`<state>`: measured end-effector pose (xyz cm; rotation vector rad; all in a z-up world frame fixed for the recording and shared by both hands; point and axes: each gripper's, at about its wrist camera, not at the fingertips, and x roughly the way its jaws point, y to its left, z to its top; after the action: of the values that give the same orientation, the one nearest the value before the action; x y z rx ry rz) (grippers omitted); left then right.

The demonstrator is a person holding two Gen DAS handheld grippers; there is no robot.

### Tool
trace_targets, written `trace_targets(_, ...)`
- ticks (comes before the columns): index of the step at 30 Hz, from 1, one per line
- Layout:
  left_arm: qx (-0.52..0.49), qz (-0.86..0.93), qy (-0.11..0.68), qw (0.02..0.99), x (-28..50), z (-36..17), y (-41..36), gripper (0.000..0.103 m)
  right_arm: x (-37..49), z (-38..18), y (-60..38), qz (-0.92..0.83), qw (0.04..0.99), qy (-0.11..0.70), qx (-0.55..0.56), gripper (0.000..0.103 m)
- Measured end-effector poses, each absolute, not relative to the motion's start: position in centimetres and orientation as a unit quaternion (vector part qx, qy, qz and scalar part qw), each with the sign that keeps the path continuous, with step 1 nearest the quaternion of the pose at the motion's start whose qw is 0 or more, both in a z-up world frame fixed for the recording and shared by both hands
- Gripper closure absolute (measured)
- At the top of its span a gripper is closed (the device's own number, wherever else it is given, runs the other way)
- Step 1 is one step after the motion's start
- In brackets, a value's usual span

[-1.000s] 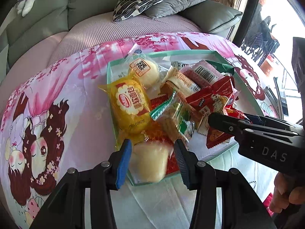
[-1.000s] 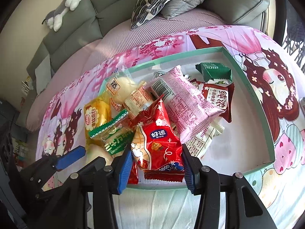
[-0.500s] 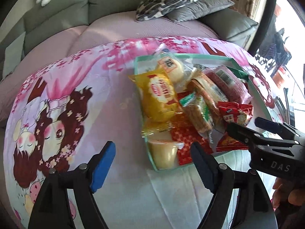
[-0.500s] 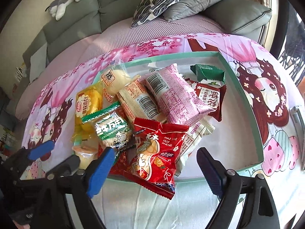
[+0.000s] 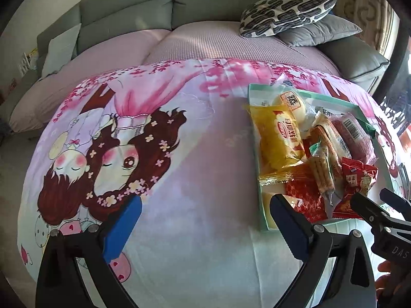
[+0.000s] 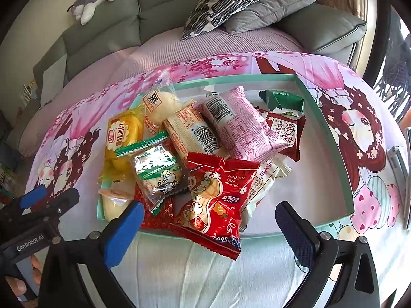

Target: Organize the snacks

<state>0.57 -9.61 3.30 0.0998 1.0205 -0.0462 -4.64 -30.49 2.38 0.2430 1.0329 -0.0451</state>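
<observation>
The left gripper (image 5: 205, 220) points steeply downward, its jaws opening wide with nothing between them. Just to its right, the right gripper (image 6: 209, 224) tilts down likewise, its jaws opening and its blue pads (image 6: 123, 233) pressing on nothing.

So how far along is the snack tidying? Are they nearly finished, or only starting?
Well along, it seems: the snacks sit piled together in the green tray. Nothing is in hand: the left tool and right tool are both opening with nothing between them. Still untidy: the red peanut packet hangs over the tray's near rim, and the heap crowds the left side while the right side lies bare.
</observation>
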Motion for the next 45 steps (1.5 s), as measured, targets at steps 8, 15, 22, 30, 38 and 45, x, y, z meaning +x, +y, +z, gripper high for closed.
trace_targets(8,0.057,0.034,0.481,0.874,0.02,3.69,-9.15,0.003,-5.08,2.65,-30.17,-0.023,0.864,0.491,0.111,0.0)
trace_targets(15,0.059,0.048,0.49,0.868,0.13,3.45,-9.04,0.003,-5.19,2.88,-30.18,-0.028,0.865,0.489,0.108,0.0)
trace_targets(22,0.048,0.042,0.494,0.867,0.28,3.5,-8.8,0.003,-5.17,2.85,-30.14,-0.027,0.865,0.489,0.107,0.0)
trace_targets(30,0.044,0.038,0.498,0.865,0.44,3.37,-8.74,0.003,-5.1,2.75,-30.16,-0.028,0.864,0.492,0.105,0.0)
trace_targets(38,0.049,0.032,0.494,0.867,0.41,3.51,-9.06,0.003,-5.18,2.77,-30.28,-0.029,0.864,0.491,0.107,0.0)
trace_targets(45,0.05,0.03,0.49,0.87,0.34,3.68,-9.12,0.003,-5.13,2.71,-30.34,-0.029,0.863,0.493,0.107,0.0)
